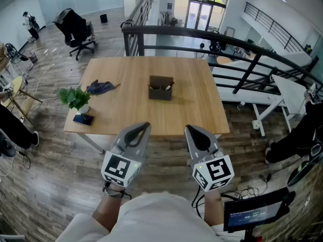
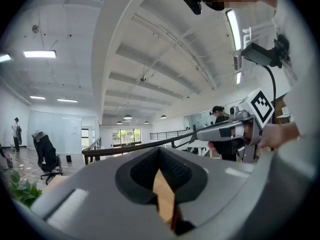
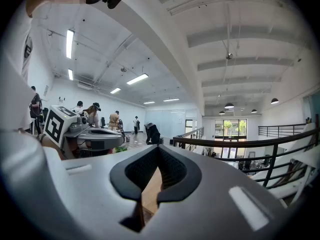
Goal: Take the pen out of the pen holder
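Observation:
A dark brown pen holder stands near the middle of the wooden table, with pen ends just showing above its rim. Both grippers hang short of the table's near edge, well apart from the holder. My left gripper is shut with nothing in it, and so is my right gripper. In the left gripper view the jaws of the left gripper meet at their tips. In the right gripper view the right gripper shows the same. The holder is hidden in both gripper views.
On the table's left part lie a dark blue cloth, a small potted plant and a phone. A black railing runs behind the table. An office chair stands far left; a screen sits at lower right.

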The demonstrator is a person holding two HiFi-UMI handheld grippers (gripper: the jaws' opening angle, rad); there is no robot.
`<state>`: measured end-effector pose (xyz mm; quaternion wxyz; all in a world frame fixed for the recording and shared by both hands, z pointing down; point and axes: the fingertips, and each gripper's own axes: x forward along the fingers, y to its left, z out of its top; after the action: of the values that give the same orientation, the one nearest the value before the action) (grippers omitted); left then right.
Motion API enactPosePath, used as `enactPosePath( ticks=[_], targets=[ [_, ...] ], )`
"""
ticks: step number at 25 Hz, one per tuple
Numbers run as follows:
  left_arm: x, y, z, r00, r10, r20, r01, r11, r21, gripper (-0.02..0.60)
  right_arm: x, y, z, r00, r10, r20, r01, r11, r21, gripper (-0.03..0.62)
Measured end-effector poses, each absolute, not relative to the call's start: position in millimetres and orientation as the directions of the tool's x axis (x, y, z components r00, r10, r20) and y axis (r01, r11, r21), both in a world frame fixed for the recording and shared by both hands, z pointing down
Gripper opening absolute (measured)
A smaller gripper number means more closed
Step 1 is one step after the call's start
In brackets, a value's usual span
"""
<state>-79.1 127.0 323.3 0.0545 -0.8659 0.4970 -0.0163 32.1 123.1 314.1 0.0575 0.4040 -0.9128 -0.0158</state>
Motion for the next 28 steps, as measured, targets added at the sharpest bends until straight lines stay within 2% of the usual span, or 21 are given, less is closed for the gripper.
enactPosePath(
  ticks=[21, 28],
  targets=[
    [-90, 130, 327, 0.519, -0.854, -0.024, -0.851, -0.515, -0.106, 0.000, 16, 127, 318, -0.706, -0.704, 0.079, -0.706, 0.708, 0.006, 0.002],
    [-101, 139, 330, 0.531, -0.847, -0.028, -0.843, -0.525, -0.117, 0.000, 11, 135, 321, -0.674, -0.734, 0.085, -0.736, 0.677, 0.010, 0.002]
  ],
)
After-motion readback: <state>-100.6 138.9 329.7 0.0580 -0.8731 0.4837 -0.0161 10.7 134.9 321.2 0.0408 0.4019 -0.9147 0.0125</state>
